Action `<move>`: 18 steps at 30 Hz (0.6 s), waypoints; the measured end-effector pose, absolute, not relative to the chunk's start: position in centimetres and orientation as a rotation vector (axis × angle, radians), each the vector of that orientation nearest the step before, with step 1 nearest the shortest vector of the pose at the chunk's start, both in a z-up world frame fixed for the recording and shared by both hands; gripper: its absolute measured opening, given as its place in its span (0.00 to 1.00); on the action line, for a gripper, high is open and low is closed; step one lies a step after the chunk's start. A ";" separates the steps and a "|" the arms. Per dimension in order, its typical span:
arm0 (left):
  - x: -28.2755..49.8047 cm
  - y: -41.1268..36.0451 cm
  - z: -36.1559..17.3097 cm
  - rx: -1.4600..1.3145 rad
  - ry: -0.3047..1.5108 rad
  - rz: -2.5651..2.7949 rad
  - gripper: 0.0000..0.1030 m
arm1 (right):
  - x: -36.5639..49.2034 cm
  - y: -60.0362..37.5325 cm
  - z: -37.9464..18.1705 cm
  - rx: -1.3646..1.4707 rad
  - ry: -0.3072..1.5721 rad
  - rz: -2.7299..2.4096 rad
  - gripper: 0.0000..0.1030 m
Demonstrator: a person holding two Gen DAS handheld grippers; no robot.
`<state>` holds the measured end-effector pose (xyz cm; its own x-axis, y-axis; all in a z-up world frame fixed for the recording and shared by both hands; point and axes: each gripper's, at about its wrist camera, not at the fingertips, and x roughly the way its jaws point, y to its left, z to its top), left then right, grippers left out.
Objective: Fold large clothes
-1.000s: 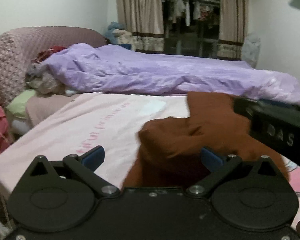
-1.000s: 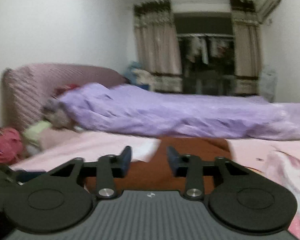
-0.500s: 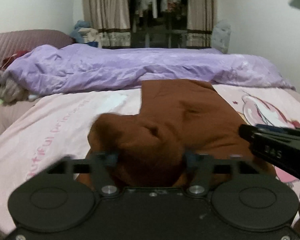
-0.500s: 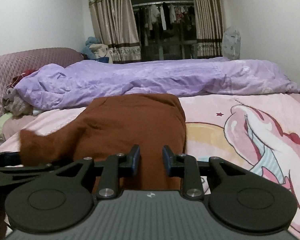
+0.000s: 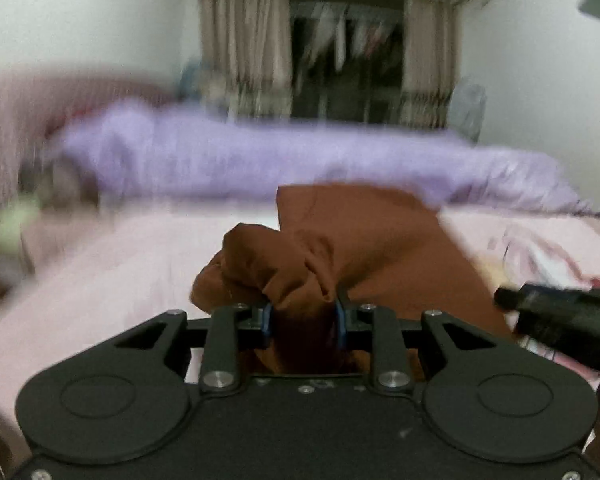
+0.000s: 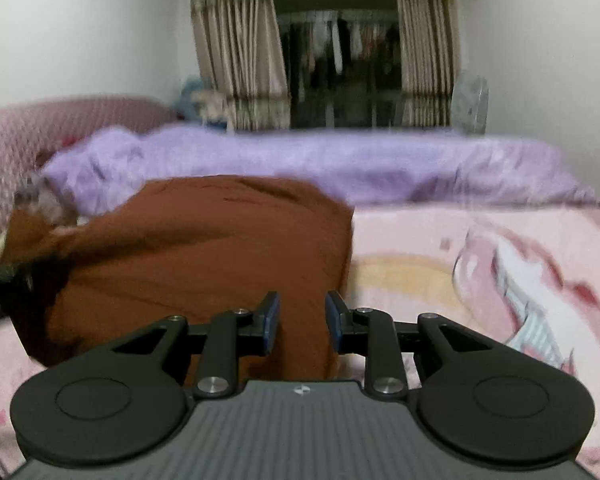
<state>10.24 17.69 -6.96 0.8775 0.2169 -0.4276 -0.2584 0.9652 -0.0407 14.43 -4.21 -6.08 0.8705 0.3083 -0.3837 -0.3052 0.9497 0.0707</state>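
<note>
Left wrist view, blurred: left gripper (image 5: 303, 320) has just been closing, and its blue pads (image 5: 266, 322) now pinch a bunched fold of the brown garment (image 5: 364, 248), lifted into a lump above the bed (image 5: 100, 280). The rest of the garment lies flat on the pink sheet, reaching back to the purple quilt (image 5: 260, 156). The other gripper's black body shows at the right edge.

Right wrist view: right gripper (image 6: 302, 318) sits low over the garment's near right corner. Jaws a narrow gap apart; brown cloth shows in the gap, but whether the pads (image 6: 271, 317) press on it cannot be told. Curtains (image 6: 236, 44) behind.
</note>
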 end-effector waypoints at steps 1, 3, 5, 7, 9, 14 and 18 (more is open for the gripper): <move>11.0 18.3 -8.7 -0.118 0.486 0.250 0.30 | 15.0 -3.9 -6.9 0.006 0.433 0.321 0.32; 12.0 18.9 -11.5 -0.137 0.534 0.267 0.41 | 15.8 -3.5 -8.2 0.010 0.461 0.327 0.32; 11.9 18.8 -11.7 -0.130 0.529 0.273 0.43 | 15.9 -3.3 -8.5 0.013 0.462 0.322 0.33; 12.0 18.5 -11.0 -0.106 0.528 0.278 0.45 | 15.6 -3.2 -8.1 0.000 0.454 0.312 0.33; 11.4 18.2 -11.1 -0.104 0.527 0.275 0.45 | 15.5 -3.3 -8.0 -0.001 0.456 0.306 0.33; 10.6 18.2 -10.7 -0.099 0.528 0.288 0.51 | 15.2 -3.2 -8.0 0.000 0.453 0.304 0.33; 9.4 18.2 -6.2 -0.094 0.449 0.346 0.75 | 14.7 -4.1 -6.7 0.019 0.427 0.307 0.33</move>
<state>9.43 18.24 -6.19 0.8437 0.3068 -0.4405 -0.3478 0.9375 -0.0132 14.67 -4.05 -6.66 0.8650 0.2972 -0.4043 -0.2892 0.9537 0.0824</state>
